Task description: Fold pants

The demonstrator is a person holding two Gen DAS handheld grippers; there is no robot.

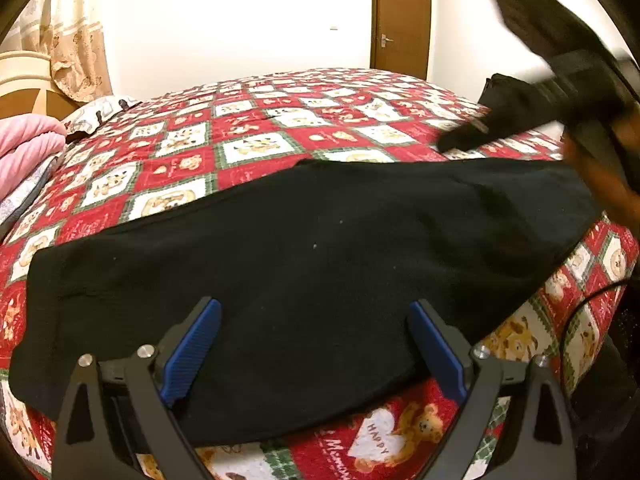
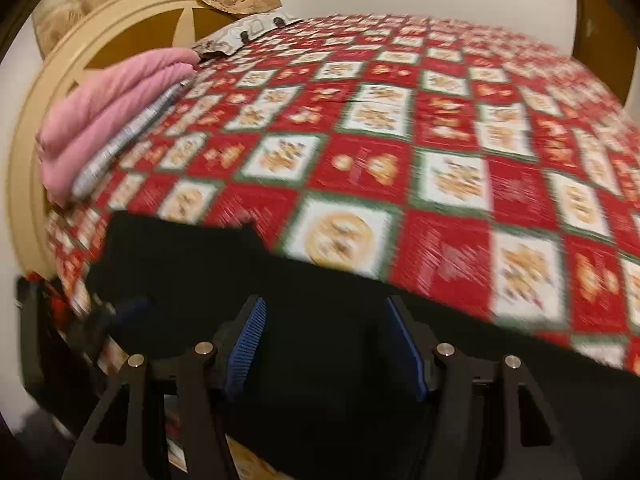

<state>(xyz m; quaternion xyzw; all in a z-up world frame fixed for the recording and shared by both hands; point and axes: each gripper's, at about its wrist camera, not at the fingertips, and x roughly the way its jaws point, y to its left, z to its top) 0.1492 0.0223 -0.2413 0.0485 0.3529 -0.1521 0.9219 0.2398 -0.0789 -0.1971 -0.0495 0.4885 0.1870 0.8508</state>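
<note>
- Left wrist view: black pants point(image 1: 304, 264) lie flat on the bed point(image 1: 256, 128), near its front edge, long axis running left to right across the picture.
- Left hand-held gripper point(image 1: 316, 344) hangs over the near hem, jaws spread wide, holding nothing.
- Right hand-held gripper point(image 2: 324, 344), blurred, is partly open over the cloth; its pads point(image 2: 246, 344) appear clear of it, so it looks empty.
- Step in hand, as judged: taking the ends for a fold. Each gripper should pinch all layers at an edge, then both should lift together and keep the edges aligned.
- Which end is the waist cannot be told.
</note>
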